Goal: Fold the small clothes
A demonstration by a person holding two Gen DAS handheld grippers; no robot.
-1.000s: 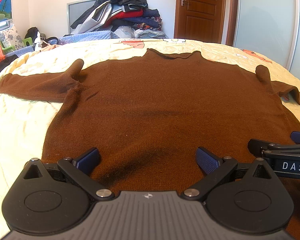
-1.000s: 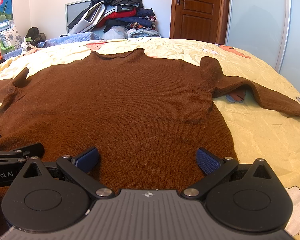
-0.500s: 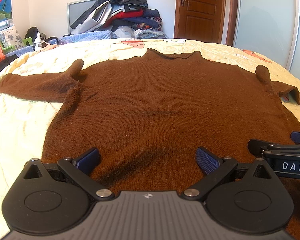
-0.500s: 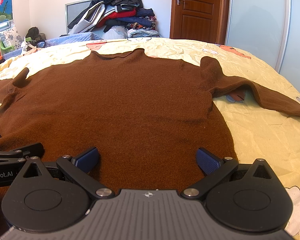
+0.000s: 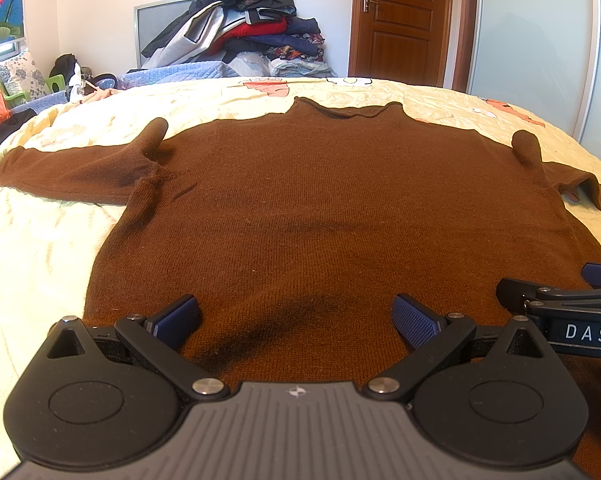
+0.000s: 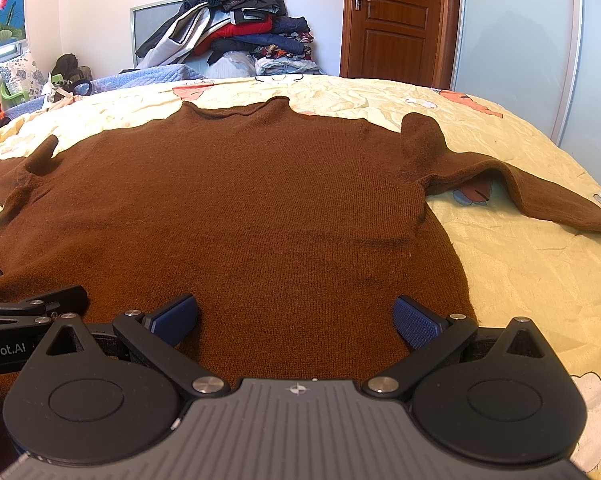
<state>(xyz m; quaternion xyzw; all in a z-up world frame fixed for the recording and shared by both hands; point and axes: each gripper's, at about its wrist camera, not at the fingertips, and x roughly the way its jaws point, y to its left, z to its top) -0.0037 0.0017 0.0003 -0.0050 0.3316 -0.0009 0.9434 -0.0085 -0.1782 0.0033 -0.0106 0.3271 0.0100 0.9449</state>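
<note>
The left hand-held gripper (image 5: 296, 318) is spread wide with nothing between its blue pads (image 5: 414, 320), poised over the hem of the sweater (image 5: 320, 208). The right hand-held gripper (image 6: 296, 318), just beside it, is likewise spread wide over the hem. The brown sweater lies flat on the bed (image 6: 520, 264), sleeves out to both sides, collar far. Beyond is a clothes pile (image 5: 240, 28) and a door (image 5: 400, 20).

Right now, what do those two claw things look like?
Each gripper, left and right, is matte black with round side discs, silver screws, a ribbed grey centre plate and two blue textured pads. White lettering on their sides reads "DAS" and "Robot.AI".
</note>
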